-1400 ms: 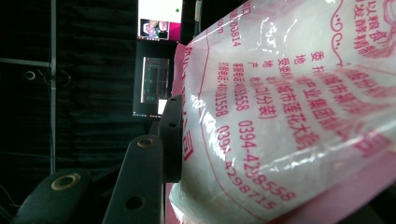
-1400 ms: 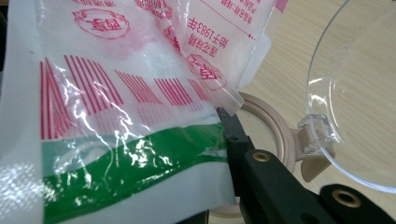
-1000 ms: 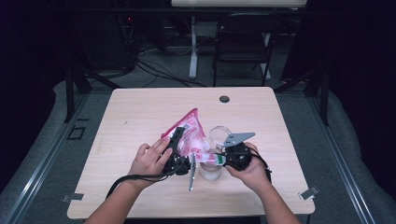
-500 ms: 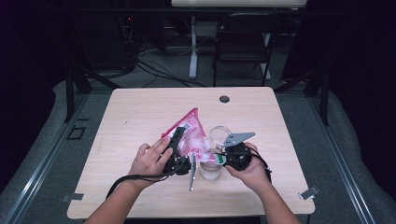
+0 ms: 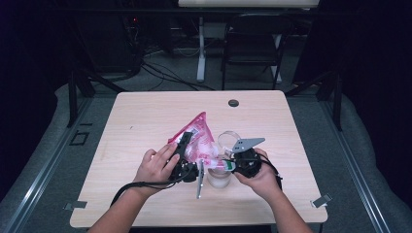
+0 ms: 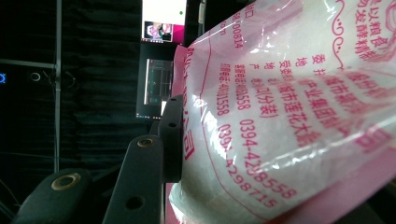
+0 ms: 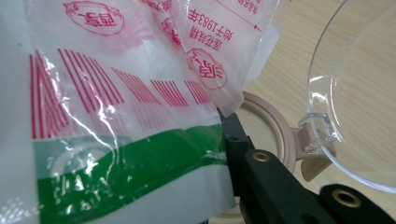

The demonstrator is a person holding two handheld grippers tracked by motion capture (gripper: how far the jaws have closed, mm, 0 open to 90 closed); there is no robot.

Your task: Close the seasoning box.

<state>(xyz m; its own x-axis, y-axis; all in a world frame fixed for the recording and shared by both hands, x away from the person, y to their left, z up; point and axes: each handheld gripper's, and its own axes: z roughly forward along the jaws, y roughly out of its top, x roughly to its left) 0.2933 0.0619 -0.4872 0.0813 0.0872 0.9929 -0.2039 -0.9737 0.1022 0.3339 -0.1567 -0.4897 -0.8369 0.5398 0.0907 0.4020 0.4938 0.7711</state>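
A pink-and-white printed plastic bag [image 5: 199, 138] holding white grains is held tilted above the table's front middle. My left gripper [image 5: 188, 156] is shut on its lower left side; in the left gripper view one black finger [image 6: 170, 137] presses against the bag [image 6: 289, 116]. My right gripper [image 5: 225, 165] is shut on the bag's lower corner, over a clear glass jar [image 5: 218, 179]. The right gripper view has the bag's red and green print [image 7: 116, 116] against a finger [image 7: 233, 140], beside the jar's beige seal ring [image 7: 273, 126] and its open clear lid [image 7: 355, 93].
The wooden table [image 5: 145, 121] carries a black round grommet [image 5: 233, 103] near its far edge. The jar's hinged lid [image 5: 227, 141] stands open behind the jar. A dark chair [image 5: 252, 48] and cables lie beyond the table.
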